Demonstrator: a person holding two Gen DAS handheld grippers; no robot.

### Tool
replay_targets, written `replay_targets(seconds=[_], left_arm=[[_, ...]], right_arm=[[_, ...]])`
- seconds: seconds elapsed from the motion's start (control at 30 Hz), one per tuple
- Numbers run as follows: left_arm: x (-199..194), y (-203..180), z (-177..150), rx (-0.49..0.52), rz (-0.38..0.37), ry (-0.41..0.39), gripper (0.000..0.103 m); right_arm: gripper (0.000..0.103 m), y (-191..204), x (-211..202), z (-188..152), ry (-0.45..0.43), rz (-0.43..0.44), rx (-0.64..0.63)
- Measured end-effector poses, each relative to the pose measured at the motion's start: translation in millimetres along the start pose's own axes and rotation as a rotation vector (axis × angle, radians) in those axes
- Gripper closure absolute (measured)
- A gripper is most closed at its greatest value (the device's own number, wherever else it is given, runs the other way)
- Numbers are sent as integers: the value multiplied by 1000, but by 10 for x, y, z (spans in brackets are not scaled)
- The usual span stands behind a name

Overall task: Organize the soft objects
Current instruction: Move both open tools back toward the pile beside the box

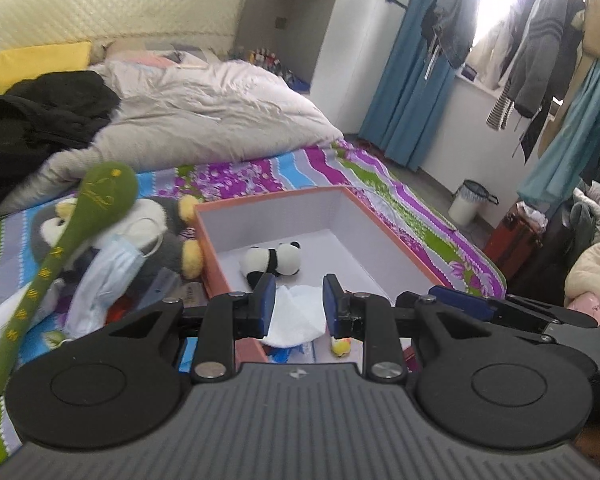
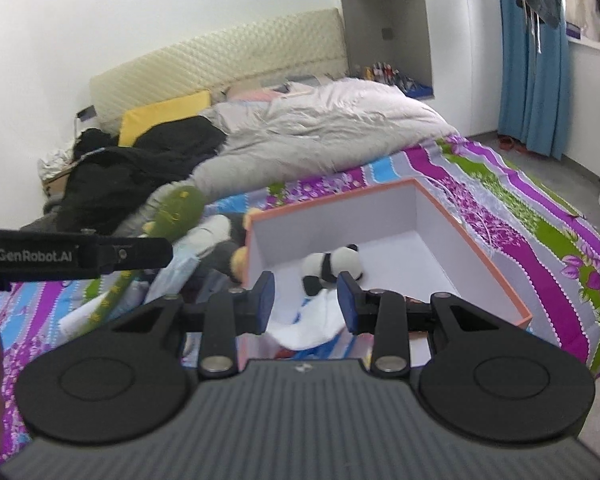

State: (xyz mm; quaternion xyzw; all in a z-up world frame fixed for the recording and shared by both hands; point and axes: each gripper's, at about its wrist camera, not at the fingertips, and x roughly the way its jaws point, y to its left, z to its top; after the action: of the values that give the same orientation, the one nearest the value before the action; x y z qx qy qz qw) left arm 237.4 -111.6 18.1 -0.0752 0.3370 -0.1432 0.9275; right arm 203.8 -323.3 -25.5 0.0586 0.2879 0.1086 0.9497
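Both grippers hover with jaws partly apart, gripping nothing: left gripper (image 1: 299, 300), right gripper (image 2: 306, 300). Below them a white cloth (image 1: 296, 312) drapes into the orange box (image 1: 400, 236), beside a panda plush (image 1: 274, 260). Left of it lie a face mask (image 1: 108, 276), penguin plush (image 1: 168, 228) and green plush spoon (image 1: 100, 196).

Both wrist views angled down over the bed (image 1: 420, 208), close above, sharing the orange box (image 1: 216, 276) and headboard (image 2: 220, 60).

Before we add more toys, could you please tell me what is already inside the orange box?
The orange box holds a small panda plush and a white cloth; its near end is hidden behind the tools.
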Motion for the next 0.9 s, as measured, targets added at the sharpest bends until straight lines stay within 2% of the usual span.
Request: replay_targets(seconds=[0.13, 0.2, 0.43, 0.77, 0.9], left_arm=[[-319, 113, -109, -12, 12, -32, 72], [-470, 171, -170, -18, 29, -42, 67], [-804, 400, -409, -61, 78, -48, 61], [-985, 727, -781, -128, 138, -12, 58], [-953, 785, -938, -124, 156, 3, 56]], right_arm=[[65, 162, -167, -38, -22, 28, -19], [65, 241, -240, -58, -33, 47, -29], [65, 489, -359, -149, -47, 91, -61], [65, 774, -369, -391, -15, 145, -102], [65, 860, -336, -502, 11, 148, -118]])
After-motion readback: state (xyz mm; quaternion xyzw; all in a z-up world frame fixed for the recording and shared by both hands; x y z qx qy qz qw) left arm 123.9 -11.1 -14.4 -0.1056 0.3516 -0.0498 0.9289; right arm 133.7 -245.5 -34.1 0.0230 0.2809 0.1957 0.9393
